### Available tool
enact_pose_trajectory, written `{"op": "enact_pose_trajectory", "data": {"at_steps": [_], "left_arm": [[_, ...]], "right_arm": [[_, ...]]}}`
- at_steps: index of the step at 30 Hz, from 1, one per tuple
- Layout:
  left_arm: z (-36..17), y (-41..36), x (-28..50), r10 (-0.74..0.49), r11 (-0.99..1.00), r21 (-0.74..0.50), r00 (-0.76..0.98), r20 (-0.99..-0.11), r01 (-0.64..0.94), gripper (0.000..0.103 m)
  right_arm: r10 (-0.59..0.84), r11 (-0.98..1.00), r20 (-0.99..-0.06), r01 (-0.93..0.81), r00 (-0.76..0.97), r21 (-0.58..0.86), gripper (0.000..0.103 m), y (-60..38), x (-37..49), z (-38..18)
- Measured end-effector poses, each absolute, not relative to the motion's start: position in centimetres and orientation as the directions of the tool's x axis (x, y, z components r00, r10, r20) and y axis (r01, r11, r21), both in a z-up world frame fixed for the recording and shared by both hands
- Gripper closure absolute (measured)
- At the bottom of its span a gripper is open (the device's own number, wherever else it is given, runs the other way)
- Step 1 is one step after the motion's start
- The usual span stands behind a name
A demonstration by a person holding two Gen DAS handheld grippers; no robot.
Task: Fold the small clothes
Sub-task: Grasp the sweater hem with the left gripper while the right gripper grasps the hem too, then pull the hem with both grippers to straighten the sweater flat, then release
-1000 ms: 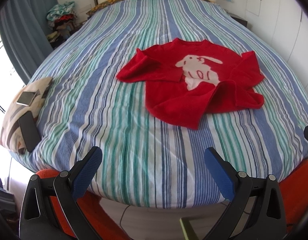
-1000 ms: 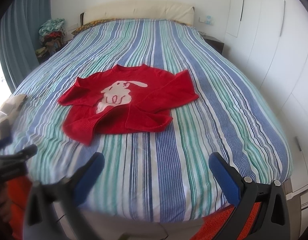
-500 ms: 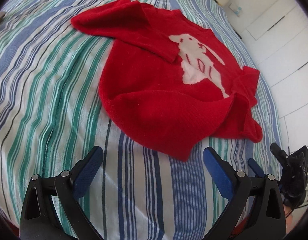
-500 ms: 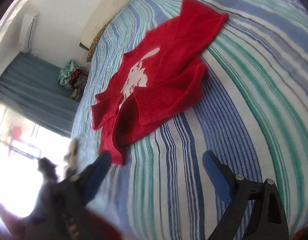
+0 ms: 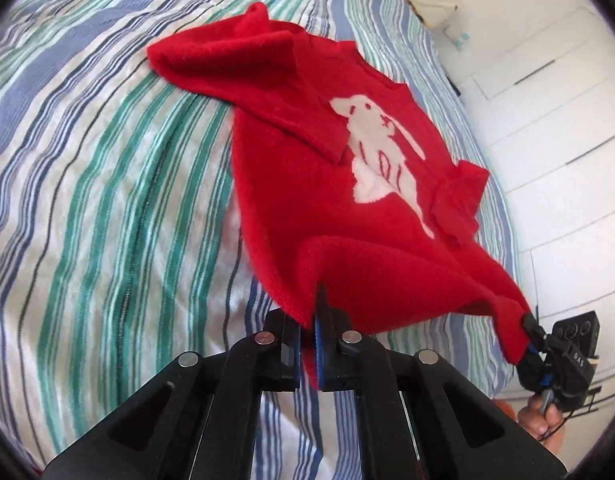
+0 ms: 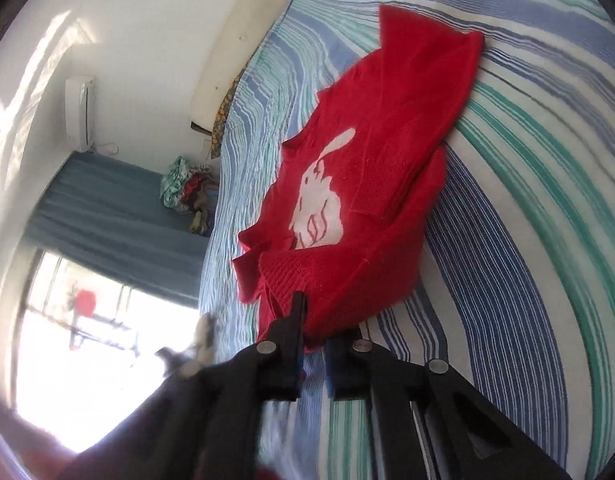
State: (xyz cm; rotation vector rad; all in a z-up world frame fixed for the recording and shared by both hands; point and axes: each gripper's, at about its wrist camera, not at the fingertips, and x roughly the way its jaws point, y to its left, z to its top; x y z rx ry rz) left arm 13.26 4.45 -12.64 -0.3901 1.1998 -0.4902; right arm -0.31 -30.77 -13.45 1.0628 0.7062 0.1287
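Left wrist view: the left gripper (image 5: 307, 354), jaws clamped on the hem of a red sweater (image 5: 307, 184), lifts it off the striped bed (image 5: 87, 180); at lower right the right gripper (image 5: 537, 346) pinches the other hem corner.

Right wrist view: its jaws grip the hem at lower centre, apparently to spread the sweater for folding.

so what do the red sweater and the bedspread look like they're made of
Red sweater: looks like a soft knit, wool or acrylic; fuzzy matte surface, ribbed hem visible in the right wrist view, rabbit motif apparently knitted in. Bedspread: looks like thin woven cotton, matte, with fine creases and crisp printed or woven stripes. The exact fibre of either cannot be told.
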Motion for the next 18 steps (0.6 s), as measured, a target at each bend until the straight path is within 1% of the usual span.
{"op": "enact_pose_trajectory", "data": {"at_steps": [2,3,4,5,6,7,9,10,11,12,13,14,16,18], "left_arm": [[-11.7,5.7,12.5,-0.541,0.838,-0.498,0.227,-0.810,0.224,0.099],[-11.8,6.1,12.3,-0.516,0.849,-0.468,0.197,-0.833,0.245,0.096],[-12.2,6.6,12.1,-0.480,0.868,-0.433,0.188,-0.857,0.243,0.086],[-12.8,7.2,12.0,-0.445,0.887,-0.400,0.194,-0.875,0.231,0.068],[-13.5,7.7,11.9,-0.414,0.904,-0.373,0.202,-0.888,0.210,0.057],[-14.3,8.1,12.1,-0.392,0.916,-0.360,0.208,-0.896,0.178,0.041],[-15.4,8.8,11.7,-0.424,0.905,-0.405,0.207,-0.882,0.131,0.041],[-15.5,9.0,11.4,-0.442,0.897,-0.426,0.215,-0.871,0.119,0.040],[-15.4,9.0,11.1,-0.453,0.892,-0.437,0.228,-0.862,0.118,0.034],[-15.3,8.8,10.8,-0.466,0.885,-0.448,0.234,-0.853,0.127,0.031],[-15.3,8.6,10.5,-0.477,0.879,-0.457,0.235,-0.847,0.138,0.027],[-15.4,8.0,10.4,-0.484,0.875,-0.461,0.231,-0.844,0.147,0.025],[-16.1,6.2,10.1,-0.491,0.869,-0.463,0.198,-0.848,0.174,0.025],[-16.3,4.0,9.7,-0.427,0.898,-0.385,0.211,-0.879,0.211,0.025]], "right_arm": [[0.482,0.531,-0.479,0.190,0.734,0.826,0.095,-31.2,-2.2,-11.9],[0.509,0.541,-0.496,0.187,0.703,0.820,0.095,-31.4,-3.0,-11.5],[0.528,0.557,-0.523,0.192,0.669,0.808,0.095,-31.4,-3.5,-11.5],[0.537,0.581,-0.557,0.202,0.634,0.789,0.095,-31.5,-3.8,-11.9],[0.524,0.612,-0.594,0.215,0.611,0.761,0.095,-31.6,-4.0,-12.5],[0.501,0.643,-0.628,0.230,0.595,0.731,0.091,-31.6,-4.1,-13.4],[0.488,0.654,-0.670,0.274,0.560,0.705,0.090,-31.9,-3.9,-15.8],[0.478,0.648,-0.682,0.301,0.553,0.699,0.085,-32.2,-3.8,-17.0],[0.470,0.639,-0.688,0.324,0.554,0.697,0.079,-32.5,-3.8,-17.7],[0.472,0.615,-0.680,0.343,0.562,0.710,0.061,-32.8,-4.1,-18.4],[0.483,0.576,-0.660,0.359,0.576,0.734,0.047,-33.2,-4.5,-18.8],[0.497,0.538,-0.632,0.359,0.595,0.762,0.044,-33.3,-4.9,-19.1],[0.510,0.520,-0.610,0.348,0.606,0.780,0.044,-32.8,-5.1,-19.5],[0.516,0.544,-0.623,0.337,0.588,0.768,0.044,-31.7,-4.5,-20.3]]}}
